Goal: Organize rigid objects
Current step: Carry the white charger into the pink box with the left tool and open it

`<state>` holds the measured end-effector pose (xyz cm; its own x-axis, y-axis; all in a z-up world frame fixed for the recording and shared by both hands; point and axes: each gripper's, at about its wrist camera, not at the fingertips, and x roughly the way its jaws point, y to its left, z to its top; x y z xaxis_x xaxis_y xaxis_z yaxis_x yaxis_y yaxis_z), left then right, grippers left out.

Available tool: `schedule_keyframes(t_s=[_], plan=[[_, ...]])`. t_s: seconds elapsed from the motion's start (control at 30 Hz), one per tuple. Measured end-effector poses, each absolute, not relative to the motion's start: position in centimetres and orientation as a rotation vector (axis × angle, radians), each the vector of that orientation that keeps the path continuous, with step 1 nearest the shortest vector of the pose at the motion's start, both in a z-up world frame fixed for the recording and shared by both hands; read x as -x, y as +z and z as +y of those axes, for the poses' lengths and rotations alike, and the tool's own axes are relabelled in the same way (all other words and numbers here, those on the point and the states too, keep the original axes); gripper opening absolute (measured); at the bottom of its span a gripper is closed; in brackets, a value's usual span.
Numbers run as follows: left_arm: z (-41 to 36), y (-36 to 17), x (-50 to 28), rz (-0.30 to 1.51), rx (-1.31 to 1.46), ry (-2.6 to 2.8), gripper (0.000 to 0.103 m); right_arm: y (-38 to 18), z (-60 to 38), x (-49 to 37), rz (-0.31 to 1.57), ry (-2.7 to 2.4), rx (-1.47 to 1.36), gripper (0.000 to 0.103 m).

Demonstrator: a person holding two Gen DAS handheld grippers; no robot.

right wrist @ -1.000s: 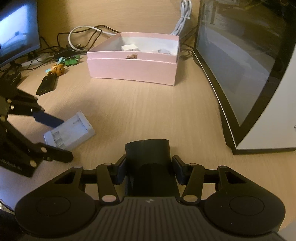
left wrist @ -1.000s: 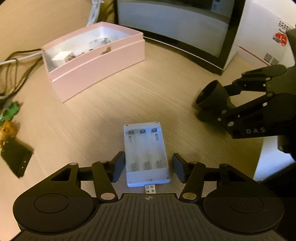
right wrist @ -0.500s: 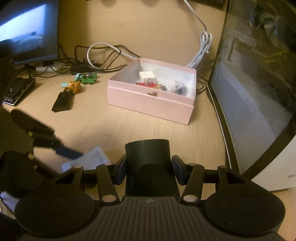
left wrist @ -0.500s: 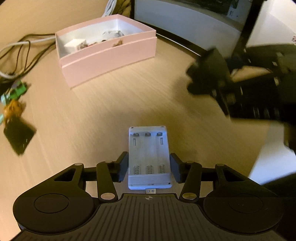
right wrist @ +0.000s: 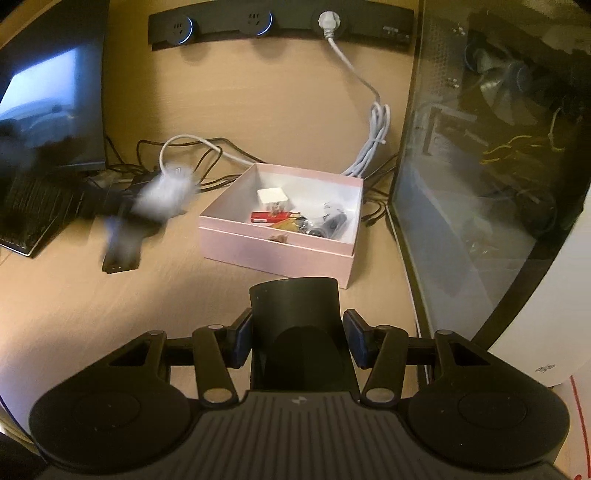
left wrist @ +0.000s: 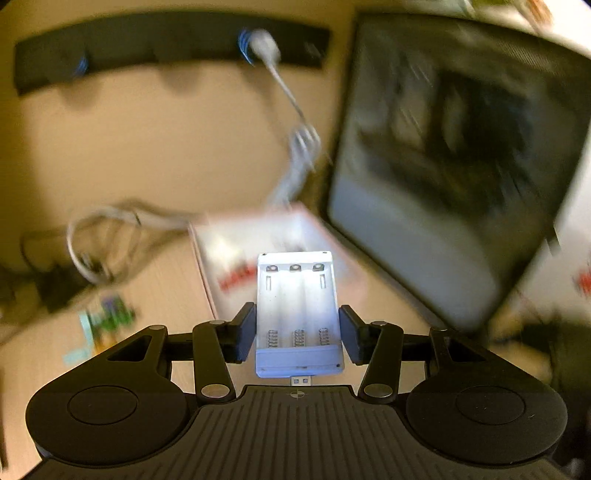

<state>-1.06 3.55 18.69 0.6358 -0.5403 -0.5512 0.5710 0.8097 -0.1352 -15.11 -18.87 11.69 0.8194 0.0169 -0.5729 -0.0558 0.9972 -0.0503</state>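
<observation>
My left gripper (left wrist: 297, 334) is shut on a white battery charger (left wrist: 298, 314) with three empty slots and a USB plug at its near end. It hangs in the air in front of the blurred pink box (left wrist: 255, 243). My right gripper (right wrist: 295, 341) is shut on a black cylindrical cap (right wrist: 295, 332), held above the desk just short of the pink box (right wrist: 280, 254). That box holds a white plug, a red item and several dark small parts. In the right wrist view the left gripper shows as a blur with the white charger (right wrist: 162, 195) left of the box.
A glass-sided computer case (right wrist: 491, 166) stands right of the box. A wall socket strip (right wrist: 280, 22) with a white cable (right wrist: 373, 129) is behind. A monitor and keyboard (right wrist: 33, 214) sit at left, with a black flat item (right wrist: 120, 254) and green toys (left wrist: 107, 317) on the desk.
My left gripper closed on the charger, lifted it off the desk and swung it toward the pink box. My right gripper rose with the black cap, so the box now shows from above.
</observation>
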Motion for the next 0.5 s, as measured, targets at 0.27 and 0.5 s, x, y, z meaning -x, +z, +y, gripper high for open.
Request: schedule_keyframes(t_s=[0.27, 0.5], plan=[[-0.7, 19.6, -7.3, 0.575, -0.039, -0.563, 0.053, 10.9, -19.0, 16.9, 0.605, 0.027, 0.07, 0.051], [-4.9, 16.1, -12.4, 0.619, -0.064, -0.556, 0.053, 10.4, -22.0, 18.4, 0.638, -0.085, 0.066, 0.051]])
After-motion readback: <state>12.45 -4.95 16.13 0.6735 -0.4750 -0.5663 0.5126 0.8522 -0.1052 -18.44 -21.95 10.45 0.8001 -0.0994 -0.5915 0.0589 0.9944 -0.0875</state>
